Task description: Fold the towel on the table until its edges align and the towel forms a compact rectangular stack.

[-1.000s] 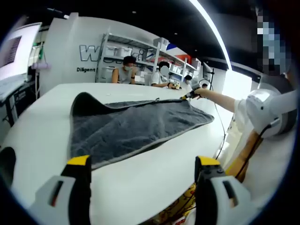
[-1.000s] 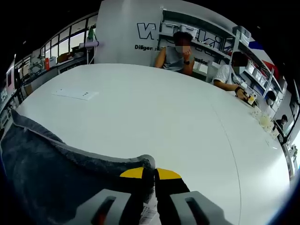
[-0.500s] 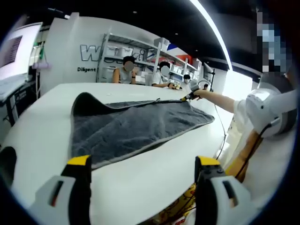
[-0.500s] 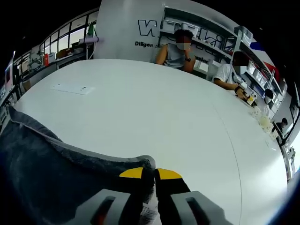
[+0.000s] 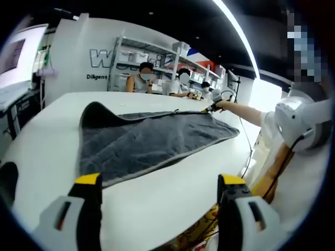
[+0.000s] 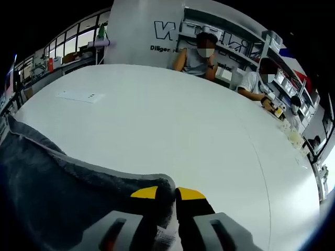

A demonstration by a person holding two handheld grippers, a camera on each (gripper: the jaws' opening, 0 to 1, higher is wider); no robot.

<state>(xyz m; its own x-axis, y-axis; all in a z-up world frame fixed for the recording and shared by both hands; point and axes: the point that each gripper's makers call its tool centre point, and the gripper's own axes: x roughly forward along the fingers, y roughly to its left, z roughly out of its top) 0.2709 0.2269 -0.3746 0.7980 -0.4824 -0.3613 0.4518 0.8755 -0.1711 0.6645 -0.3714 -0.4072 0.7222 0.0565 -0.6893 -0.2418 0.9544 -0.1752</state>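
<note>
A dark grey towel lies spread on the white table, its far left corner curled up. My left gripper stands open near the table's front edge, short of the towel, with nothing between its yellow-tipped jaws. At the far right corner of the towel, my right gripper comes in at the end of a person's outstretched arm. In the right gripper view, my right gripper is shut on the towel's corner, and the towel spreads down to the left.
A sheet of paper lies on the table beyond the towel. Two people sit at the far side, with shelves behind them. The person holding the grippers stands at the right. The table's front edge runs close to my left gripper.
The right gripper view has shifted slightly and the towel edge by the jaws sits a little lower. The left gripper and the spread towel have not visibly moved.
</note>
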